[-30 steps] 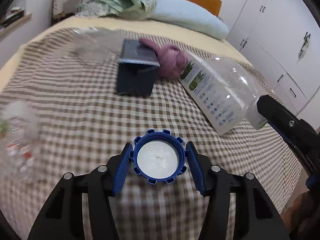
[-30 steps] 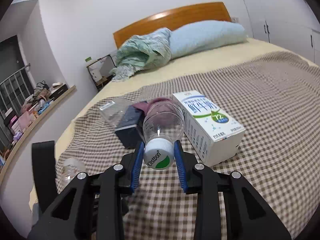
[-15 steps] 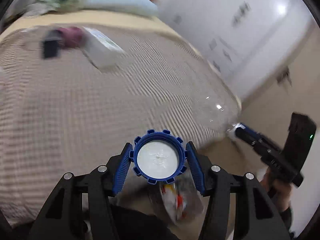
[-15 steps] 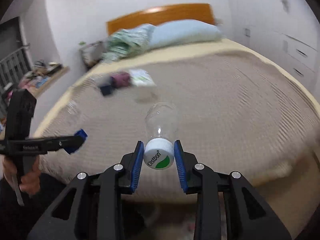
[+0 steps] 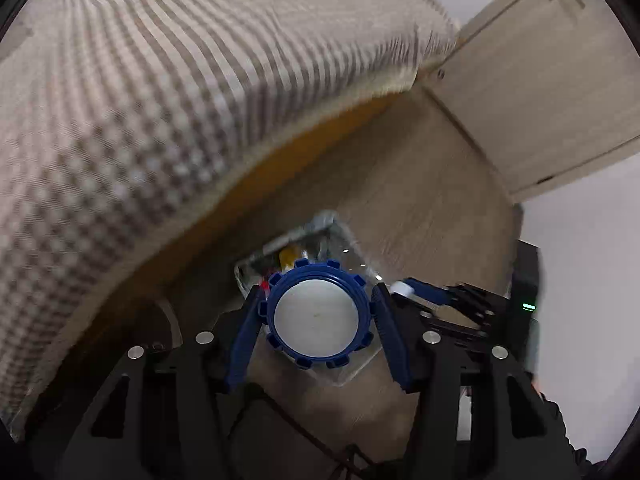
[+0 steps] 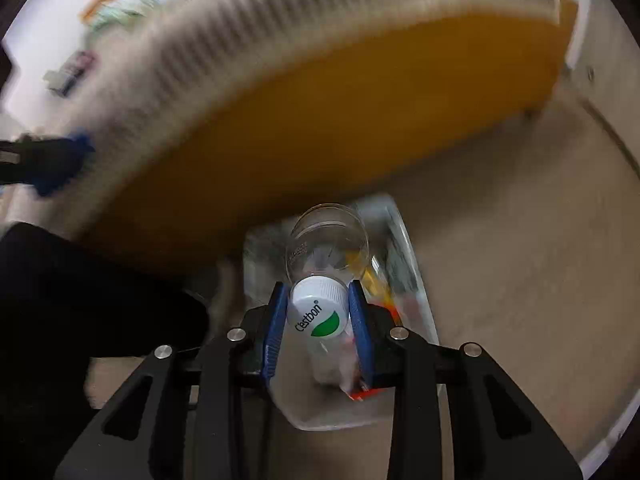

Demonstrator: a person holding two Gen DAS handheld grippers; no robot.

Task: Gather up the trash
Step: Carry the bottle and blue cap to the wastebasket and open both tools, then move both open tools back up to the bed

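Carrying step: left tongs (image 5: pixel 316 316) grip a blue-capped jar (image 5: pixel 318 320), right tongs (image 6: pixel 318 320) a clear bottle (image 6: pixel 326 248), both above the bin (image 6: pixel 416 280) at lower centre, needing release next

A clear bin (image 6: pixel 416 280) stands on the wooden floor (image 6: pixel 520 240) beside the bed (image 5: pixel 140 100).

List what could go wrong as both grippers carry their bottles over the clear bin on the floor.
1. The right gripper pinches only the white cap; the clear bottle could slip out short of the bin.
2. The left gripper holds the blue-capped bottle close beside the right one, so they could collide.
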